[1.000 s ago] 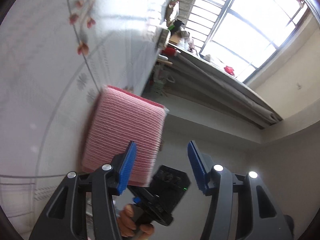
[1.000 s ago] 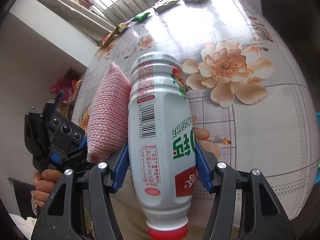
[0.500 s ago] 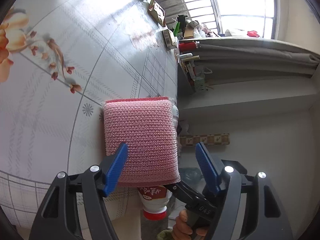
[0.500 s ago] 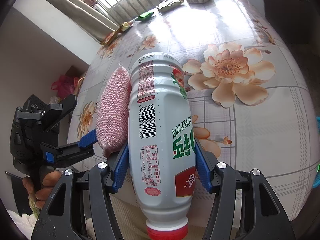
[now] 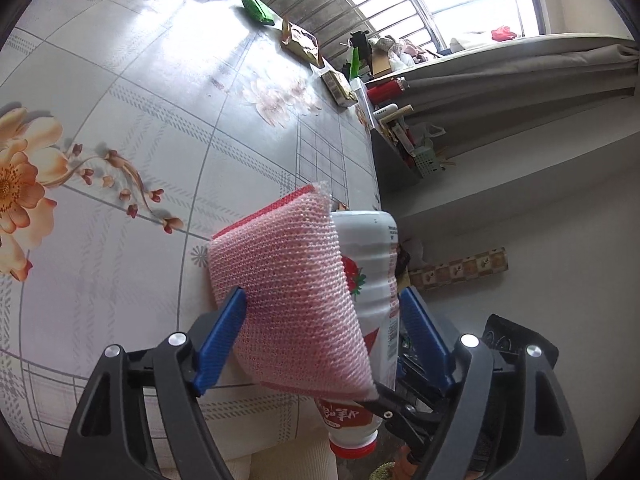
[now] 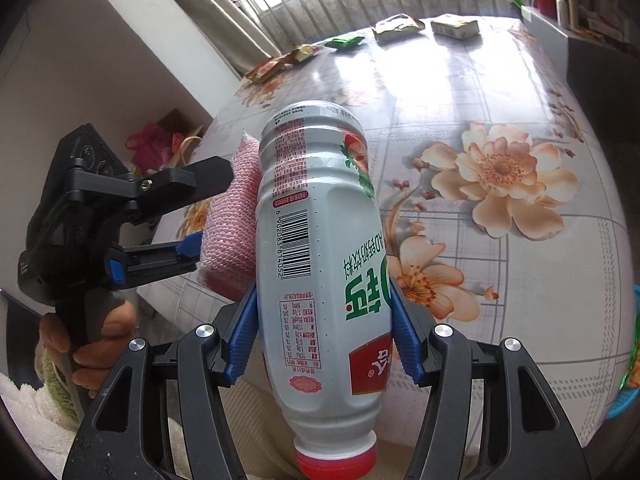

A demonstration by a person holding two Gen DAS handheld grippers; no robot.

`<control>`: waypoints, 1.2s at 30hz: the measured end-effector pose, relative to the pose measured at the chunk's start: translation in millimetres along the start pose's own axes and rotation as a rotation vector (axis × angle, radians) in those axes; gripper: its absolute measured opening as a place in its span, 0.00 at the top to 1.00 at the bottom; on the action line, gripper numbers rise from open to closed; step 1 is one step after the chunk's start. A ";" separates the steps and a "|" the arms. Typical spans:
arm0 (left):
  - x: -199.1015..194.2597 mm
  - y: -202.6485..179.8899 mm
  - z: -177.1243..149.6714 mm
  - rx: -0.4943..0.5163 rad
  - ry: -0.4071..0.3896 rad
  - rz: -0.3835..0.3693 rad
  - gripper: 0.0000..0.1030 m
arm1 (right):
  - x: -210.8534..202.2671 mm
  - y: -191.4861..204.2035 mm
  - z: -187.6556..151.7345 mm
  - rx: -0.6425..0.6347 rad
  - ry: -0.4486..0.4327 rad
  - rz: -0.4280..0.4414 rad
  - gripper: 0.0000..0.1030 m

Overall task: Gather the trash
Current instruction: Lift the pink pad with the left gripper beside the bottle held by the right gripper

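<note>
— Holding anything on the right?

— Yes. My right gripper (image 6: 324, 328) is clamped on a white plastic drink bottle (image 6: 320, 248), blue pads on both flanks. It hangs cap down, with the red cap (image 6: 336, 460) toward the camera, and sits over the near edge of the table (image 6: 560, 288). I cannot tell whether anything is inside; the wall is opaque.

— And the left?

— My left gripper (image 5: 324, 340) stands spread around a pink scouring sponge (image 5: 292, 300). The left pad touches the sponge's edge, while the right pad is off it, on the far side of the bottle (image 5: 372, 280). The sponge lies pressed against the bottle's side. I cannot tell what bears its weight.

— What else is about?

— A floral oilcloth covers the table. At its far end near the window lie a green packet (image 6: 344, 41), a tan wrapper (image 6: 398, 25), a small box (image 6: 456, 26) and two more snack wrappers (image 6: 280, 62). A blue basket (image 6: 624, 396) shows at the right rim of the right view; its contents are hidden. Beside the table, a red plastic bag (image 6: 150, 148) sits on the floor.

— Anything blocking you?

— The two grippers crowd each other at the bottle.
</note>
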State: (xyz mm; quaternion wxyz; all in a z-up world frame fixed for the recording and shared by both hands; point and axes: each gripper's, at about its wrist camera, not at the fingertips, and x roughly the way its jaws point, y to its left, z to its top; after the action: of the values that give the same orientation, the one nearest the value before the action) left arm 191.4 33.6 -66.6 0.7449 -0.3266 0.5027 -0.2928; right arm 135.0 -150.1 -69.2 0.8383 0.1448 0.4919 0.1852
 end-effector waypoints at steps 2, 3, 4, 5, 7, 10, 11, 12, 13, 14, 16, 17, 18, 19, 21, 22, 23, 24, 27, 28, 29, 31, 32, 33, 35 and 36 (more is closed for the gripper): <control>-1.2 3.0 -1.0 -0.001 -0.003 -0.007 0.26 | 0.6 4.6 0.0 -0.009 0.002 0.037 0.46; -1.3 4.7 -1.3 -0.001 -0.004 -0.010 0.26 | 1.7 6.2 0.0 -0.013 0.004 0.042 0.46; -2.2 7.3 -2.3 0.000 -0.005 -0.014 0.26 | 3.2 5.7 0.8 -0.014 0.008 0.040 0.46; -2.9 9.6 -3.3 -0.001 -0.007 -0.015 0.26 | 5.1 5.8 1.1 -0.012 0.013 0.037 0.46; -4.5 14.6 -5.7 -0.002 -0.006 -0.011 0.26 | 8.5 3.1 1.6 0.002 0.024 0.034 0.46; -5.9 21.0 -6.8 -0.002 -0.003 -0.005 0.27 | 13.0 -2.3 3.4 0.034 0.036 0.050 0.46; -6.3 22.8 -7.1 -0.002 -0.001 -0.002 0.27 | 13.9 -3.7 3.7 0.044 0.038 0.055 0.46; -6.3 23.4 -7.0 -0.002 0.001 0.000 0.27 | 13.4 -6.1 2.2 0.050 0.039 0.052 0.46; -6.3 24.0 -6.5 -0.001 0.002 0.002 0.28 | 13.6 -6.9 2.0 0.054 0.039 0.045 0.46; -6.7 24.4 -6.7 0.003 0.003 0.006 0.28 | 13.7 -8.2 1.8 0.059 0.039 0.039 0.46; -7.5 22.3 -6.5 0.025 0.003 0.029 0.31 | 10.3 -15.1 0.1 0.076 0.039 0.032 0.46; -7.4 19.4 -6.6 0.041 0.004 0.048 0.31 | 8.9 -18.3 -0.8 0.085 0.038 0.024 0.46; -7.1 16.5 -7.0 0.066 0.006 0.077 0.33 | 7.9 -20.9 -1.6 0.095 0.038 0.016 0.46; -6.5 13.6 -7.7 0.087 0.008 0.100 0.35 | 7.3 -23.7 -1.8 0.106 0.037 0.009 0.46; -4.5 7.9 -9.8 0.142 0.018 0.159 0.40 | 5.4 -27.8 -3.7 0.126 0.034 0.000 0.46; -2.8 4.6 -11.0 0.172 0.026 0.194 0.43 | 4.2 -30.0 -4.5 0.136 0.031 -0.005 0.45; -0.8 1.8 -12.2 0.196 0.031 0.229 0.48 | 3.3 -31.2 -5.4 0.143 0.029 -0.009 0.45; 1.5 -0.7 -13.5 0.220 0.035 0.263 0.50 | 2.3 -33.2 -6.4 0.151 0.027 -0.013 0.45; 6.2 -4.3 -16.9 0.258 0.048 0.300 0.59 | 0.2 -36.7 -9.1 0.166 0.021 -0.019 0.45; 7.3 -5.3 -17.6 0.259 0.050 0.302 0.59 | 0.2 -36.8 -9.6 0.169 0.019 -0.022 0.45; 7.8 -6.4 -18.4 0.263 0.049 0.304 0.60 | 0.6 -36.1 -9.9 0.170 0.017 -0.025 0.46; 8.1 -11.2 -20.9 0.290 0.042 0.321 0.61 | 0.5 -34.4 -10.3 0.171 0.017 -0.034 0.45; 7.5 -13.8 -22.2 0.302 0.036 0.331 0.62 | 0.4 -34.2 -10.8 0.172 0.016 -0.037 0.45; 7.1 -16.7 -23.2 0.318 0.030 0.342 0.62 | 0.3 -33.9 -11.1 0.172 0.015 -0.041 0.46; 4.6 -21.7 -25.2 0.336 0.017 0.354 0.63 | 3.6 -31.5 -9.1 0.175 0.013 -0.047 0.46; 3.8 -24.3 -25.9 0.347 0.010 0.361 0.63 | 5.0 -30.6 -7.9 0.176 0.012 -0.050 0.46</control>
State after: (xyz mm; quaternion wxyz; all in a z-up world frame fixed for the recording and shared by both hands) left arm 165.6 10.8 -57.0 0.8276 -0.0976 0.4987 -0.2385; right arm 135.4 -174.6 -89.8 0.8237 0.2046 0.5147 0.1211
